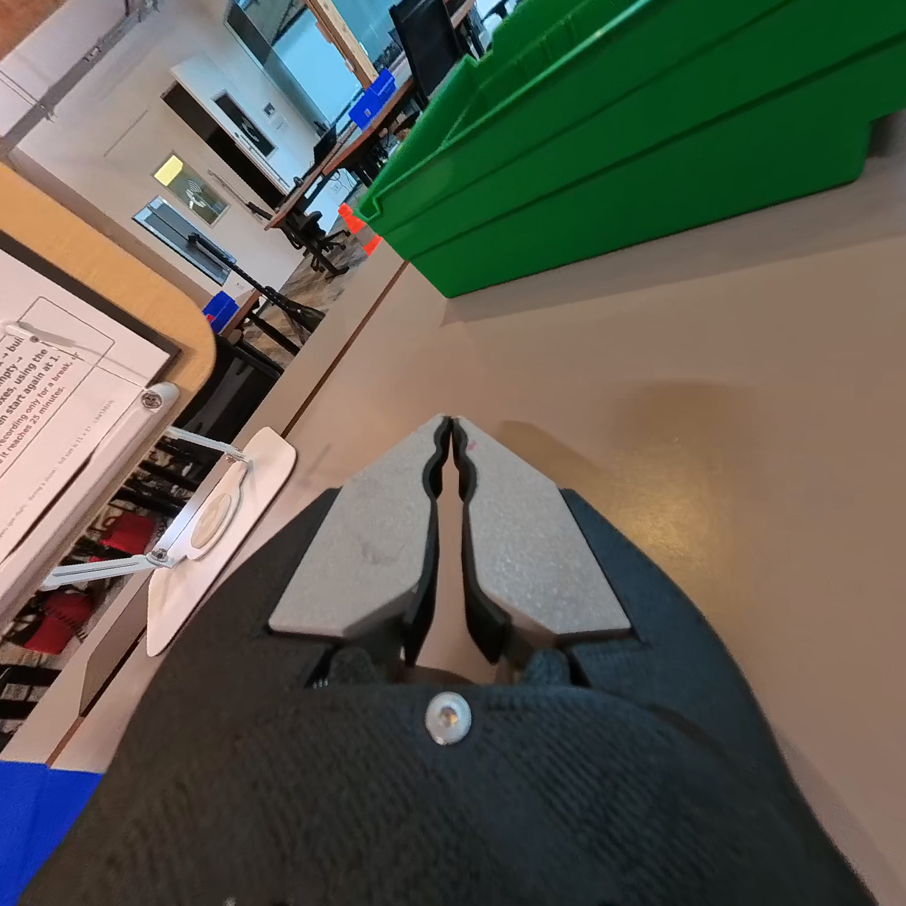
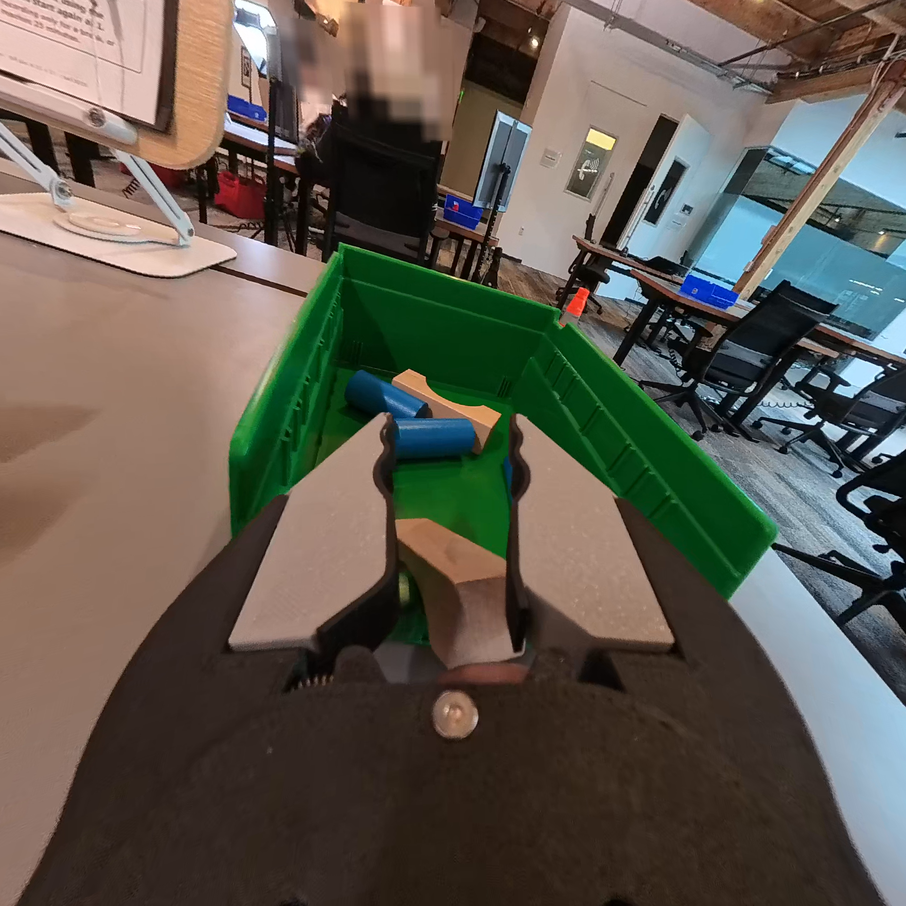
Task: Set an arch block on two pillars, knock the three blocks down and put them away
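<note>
Fingers [image 2: 323, 534] of the right gripper [image 2: 448, 426] grasp a pale wooden arch block [image 2: 456, 583] deep between them, over the green bin [image 2: 637, 470]. Left gripper [image 1: 450, 420] is clenched, empty. Rigid, light, smooth wood likely slips; its flat sides suit gripping best.

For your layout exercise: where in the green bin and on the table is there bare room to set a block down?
Bin: bare floor between the blue cylinders and the held arch block; the far end is crowded. Table: free between left gripper and bin.
</note>
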`<state>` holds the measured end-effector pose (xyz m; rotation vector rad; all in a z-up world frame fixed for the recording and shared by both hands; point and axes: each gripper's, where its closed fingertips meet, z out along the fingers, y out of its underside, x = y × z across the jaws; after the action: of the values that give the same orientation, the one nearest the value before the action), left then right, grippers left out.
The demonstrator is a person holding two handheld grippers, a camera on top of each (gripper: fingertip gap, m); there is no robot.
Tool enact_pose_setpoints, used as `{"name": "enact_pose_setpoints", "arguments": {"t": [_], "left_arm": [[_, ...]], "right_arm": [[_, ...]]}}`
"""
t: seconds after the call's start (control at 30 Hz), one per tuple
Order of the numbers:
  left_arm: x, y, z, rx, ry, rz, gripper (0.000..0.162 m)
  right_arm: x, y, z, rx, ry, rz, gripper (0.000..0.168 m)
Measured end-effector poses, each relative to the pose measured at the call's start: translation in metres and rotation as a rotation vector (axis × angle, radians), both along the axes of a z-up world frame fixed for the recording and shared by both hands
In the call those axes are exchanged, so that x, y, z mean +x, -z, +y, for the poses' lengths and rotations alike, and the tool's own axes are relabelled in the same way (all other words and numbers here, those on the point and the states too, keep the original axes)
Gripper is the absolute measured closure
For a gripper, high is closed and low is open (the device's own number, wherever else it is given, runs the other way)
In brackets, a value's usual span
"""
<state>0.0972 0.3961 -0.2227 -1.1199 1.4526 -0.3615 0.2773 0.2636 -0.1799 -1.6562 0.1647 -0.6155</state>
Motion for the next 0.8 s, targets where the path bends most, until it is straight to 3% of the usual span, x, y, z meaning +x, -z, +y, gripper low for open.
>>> {"name": "enact_pose_setpoints", "arguments": {"t": [0.8], "left_arm": [[-0.007,-0.004,0.018,-0.048,-0.098,-0.029,0.162]], "right_arm": [[-0.009,-0.008,0.0,0.024,-0.031,-0.037,0.124]]}}
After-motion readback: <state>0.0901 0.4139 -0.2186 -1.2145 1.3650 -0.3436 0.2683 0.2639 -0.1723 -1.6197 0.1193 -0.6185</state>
